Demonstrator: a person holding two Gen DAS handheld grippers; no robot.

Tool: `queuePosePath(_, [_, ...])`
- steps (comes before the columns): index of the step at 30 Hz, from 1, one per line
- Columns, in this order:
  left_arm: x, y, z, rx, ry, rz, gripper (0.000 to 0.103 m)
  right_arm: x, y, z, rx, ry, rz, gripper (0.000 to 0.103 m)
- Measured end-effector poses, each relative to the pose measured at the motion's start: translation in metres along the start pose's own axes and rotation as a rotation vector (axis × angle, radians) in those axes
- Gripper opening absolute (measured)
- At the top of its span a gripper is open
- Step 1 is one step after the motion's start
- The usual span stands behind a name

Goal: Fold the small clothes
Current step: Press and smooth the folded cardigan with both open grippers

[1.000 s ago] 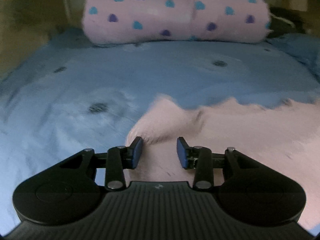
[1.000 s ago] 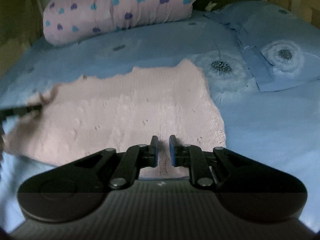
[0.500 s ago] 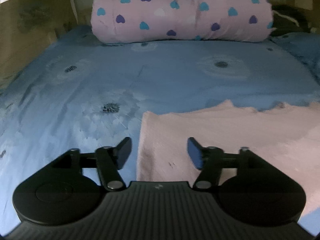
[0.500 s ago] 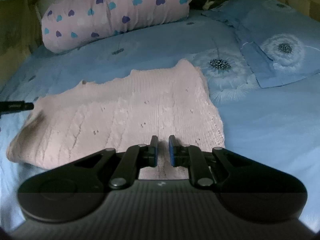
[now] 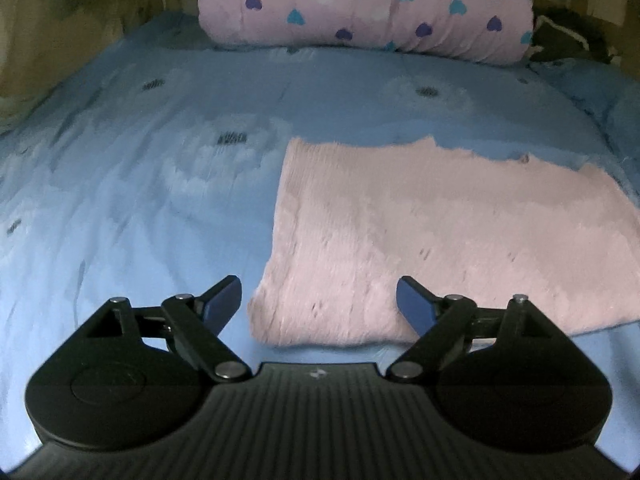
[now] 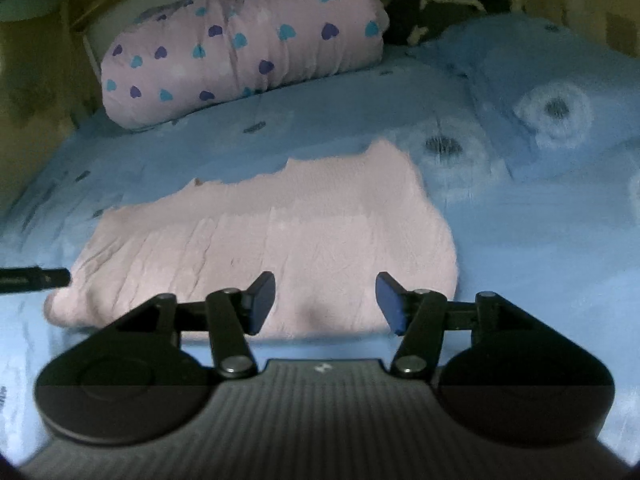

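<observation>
A pale pink knitted garment (image 5: 440, 232) lies folded flat on the blue bedsheet (image 5: 140, 200); it also shows in the right wrist view (image 6: 272, 232). My left gripper (image 5: 318, 304) is open and empty, just above the garment's near left corner. My right gripper (image 6: 325, 300) is open and empty, over the garment's near edge. The tip of the left gripper (image 6: 36, 278) shows at the left edge of the right wrist view, beside the garment's left end.
A rolled pink blanket with blue and purple hearts (image 5: 360, 4) lies across the head of the bed, also in the right wrist view (image 6: 240, 48). A blue flowered pillow (image 6: 552, 96) lies at the right. A dark object (image 6: 444, 4) sits behind it.
Both grippers have opened and let go of the garment. The left one released first and drew back; the right one opened in the last half second. The garment now lies flat.
</observation>
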State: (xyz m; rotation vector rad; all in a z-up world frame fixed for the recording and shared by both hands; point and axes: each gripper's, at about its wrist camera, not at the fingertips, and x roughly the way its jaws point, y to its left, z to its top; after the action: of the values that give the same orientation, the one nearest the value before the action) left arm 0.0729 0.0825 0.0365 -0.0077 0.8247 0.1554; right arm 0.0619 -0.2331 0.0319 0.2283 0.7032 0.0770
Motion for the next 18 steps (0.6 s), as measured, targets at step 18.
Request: queuePosePath(18, [0.012, 0.008, -0.011, -0.037, 0.045, -0.065, 0.088, -0.038, -0.006, -0.038, 0.271, -0.067, -0.15, 0.071])
